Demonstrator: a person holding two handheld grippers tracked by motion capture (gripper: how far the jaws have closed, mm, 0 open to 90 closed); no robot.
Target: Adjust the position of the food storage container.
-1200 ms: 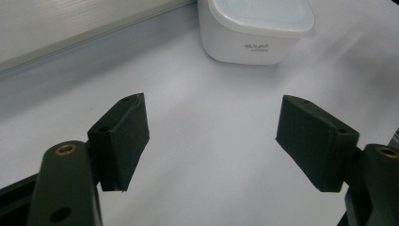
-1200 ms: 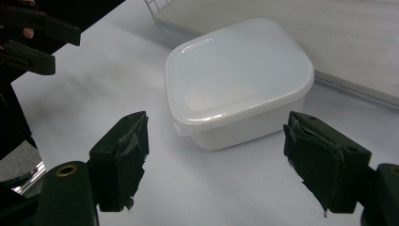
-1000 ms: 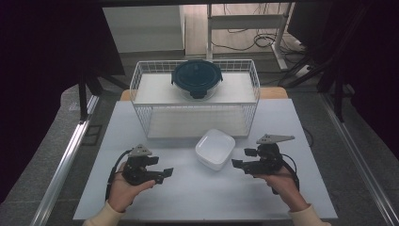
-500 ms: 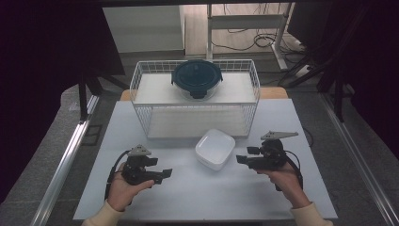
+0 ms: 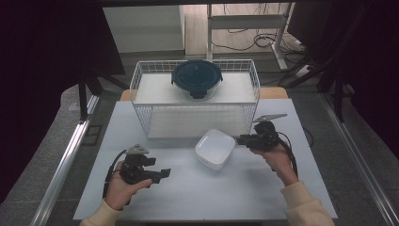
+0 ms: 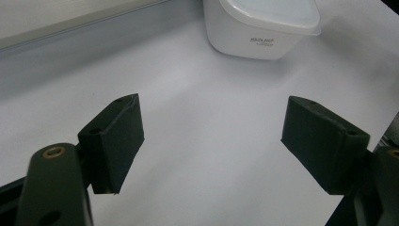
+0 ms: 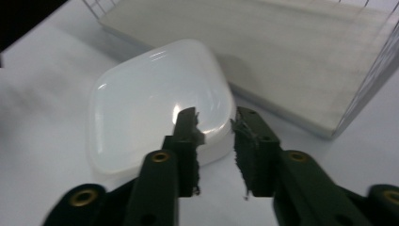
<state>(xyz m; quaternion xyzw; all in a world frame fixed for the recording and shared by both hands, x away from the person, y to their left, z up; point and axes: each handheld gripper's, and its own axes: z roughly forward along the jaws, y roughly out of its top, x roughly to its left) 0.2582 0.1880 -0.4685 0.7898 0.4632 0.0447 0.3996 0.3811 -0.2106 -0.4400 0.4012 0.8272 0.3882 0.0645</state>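
White tabletop [image 5: 188, 188], white lidded container [image 5: 215, 149] dead centre, right gripper [image 5: 241, 140] at its three o'clock edge, jaws just narrowed with nothing between them, left gripper [image 5: 165, 173] agape at seven o'clock; a shallow bite could skid off that glossy lid.
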